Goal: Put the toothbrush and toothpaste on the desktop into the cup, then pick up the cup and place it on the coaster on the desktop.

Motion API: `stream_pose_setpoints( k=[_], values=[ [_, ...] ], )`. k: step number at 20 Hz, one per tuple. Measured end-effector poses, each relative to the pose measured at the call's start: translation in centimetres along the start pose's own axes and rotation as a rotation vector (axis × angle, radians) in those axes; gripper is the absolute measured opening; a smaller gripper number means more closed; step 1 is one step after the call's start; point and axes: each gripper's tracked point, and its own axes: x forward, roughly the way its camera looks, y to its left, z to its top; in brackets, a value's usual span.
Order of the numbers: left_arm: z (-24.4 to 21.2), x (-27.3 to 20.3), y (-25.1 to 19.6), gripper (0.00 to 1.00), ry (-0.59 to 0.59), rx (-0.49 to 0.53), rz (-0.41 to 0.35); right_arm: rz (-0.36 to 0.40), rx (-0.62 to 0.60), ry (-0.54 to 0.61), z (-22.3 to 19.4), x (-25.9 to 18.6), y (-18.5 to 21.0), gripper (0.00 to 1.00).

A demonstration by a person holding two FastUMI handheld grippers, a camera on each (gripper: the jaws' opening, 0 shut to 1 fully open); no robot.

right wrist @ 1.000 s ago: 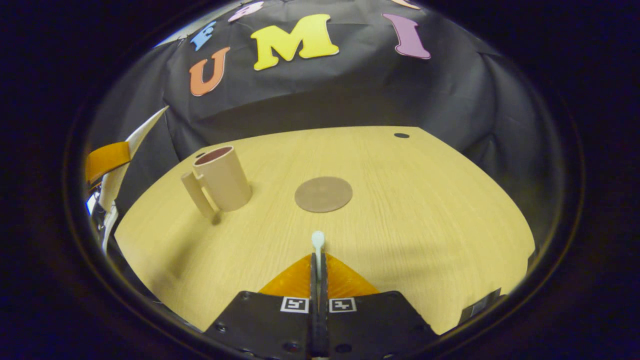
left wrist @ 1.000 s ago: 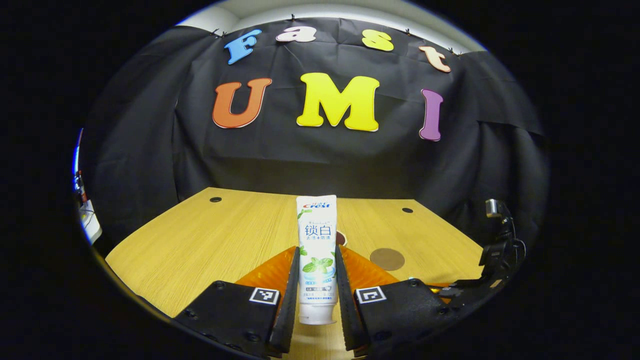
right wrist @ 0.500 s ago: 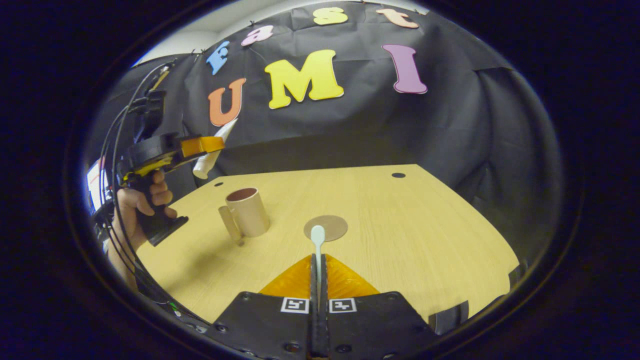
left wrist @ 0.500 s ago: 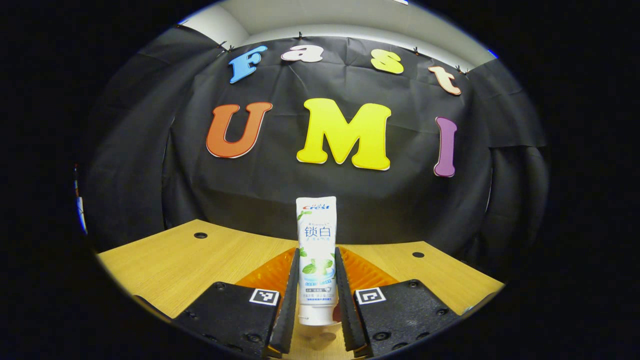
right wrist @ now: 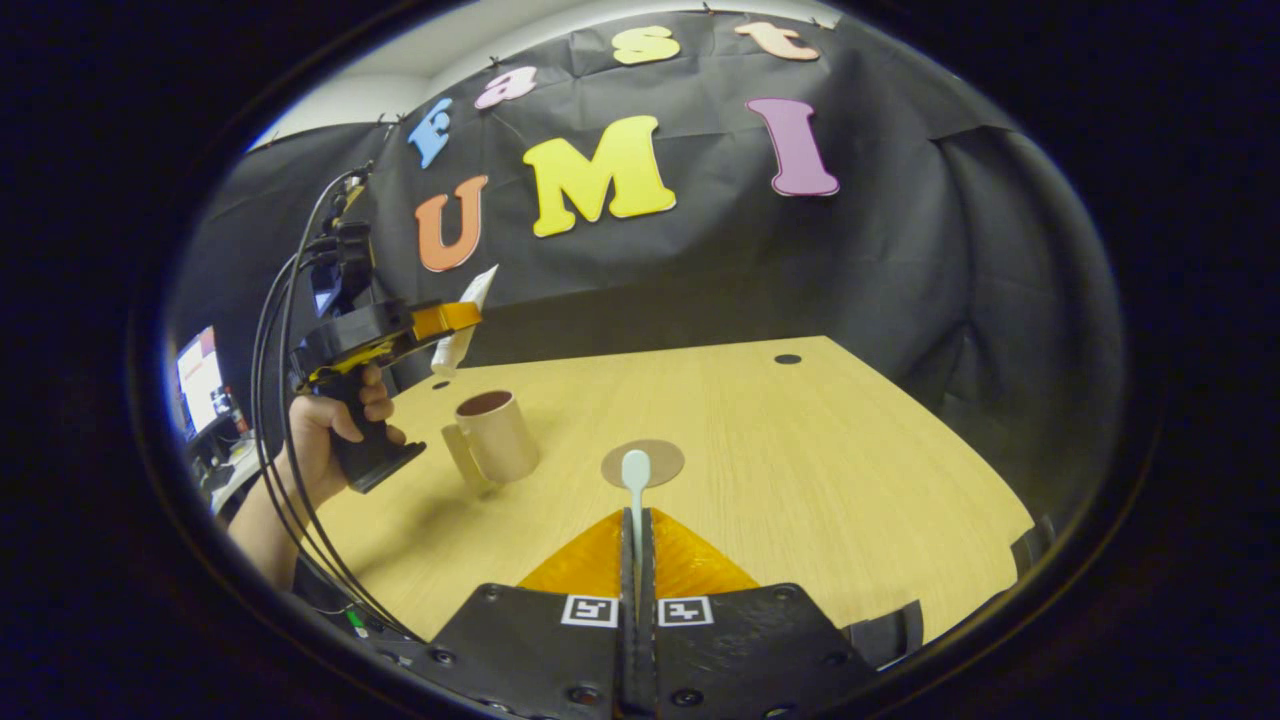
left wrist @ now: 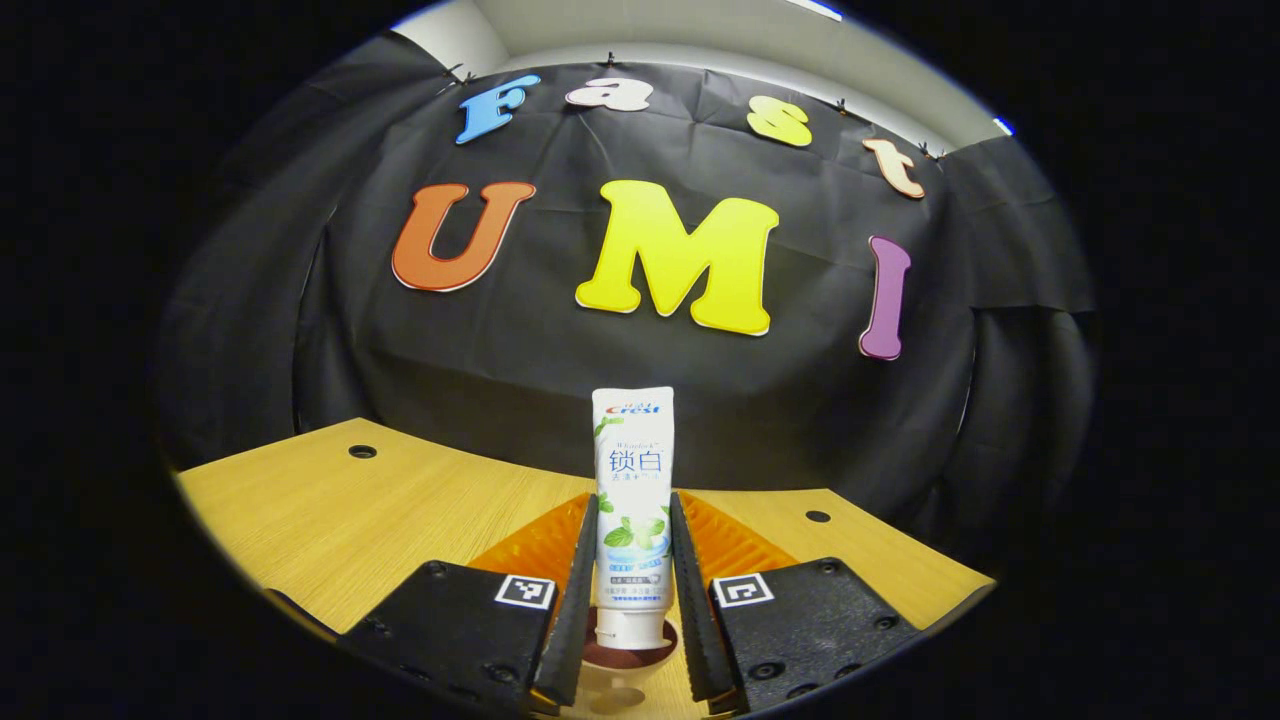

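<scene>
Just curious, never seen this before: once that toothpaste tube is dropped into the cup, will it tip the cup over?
Probably not. The cup looks wide, with a flat base on the table. The toothpaste tube looks slim and light, but it may lean on the rim.

The toothbrush (right wrist: 635,490) handle is hidden between the right claw (right wrist: 637,545) fingers. In the left gripper view, the toothpaste (left wrist: 632,510) cap covers most of the cup (left wrist: 625,655) mouth below it.

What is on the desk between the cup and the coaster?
Nothing: in the right gripper view, only bare wooden desk separates the cup from the coaster, which lie apart.
</scene>
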Motion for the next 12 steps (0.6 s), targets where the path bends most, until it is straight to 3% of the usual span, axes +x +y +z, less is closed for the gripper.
stream_pose_setpoints(
  k=[12],
  values=[
    [-1.1,-0.5,0.6,0.45,0.031,0.010,0.007,-0.012,0.019,-0.018,0.3,-0.2,-0.5,0.00]
  ],
)
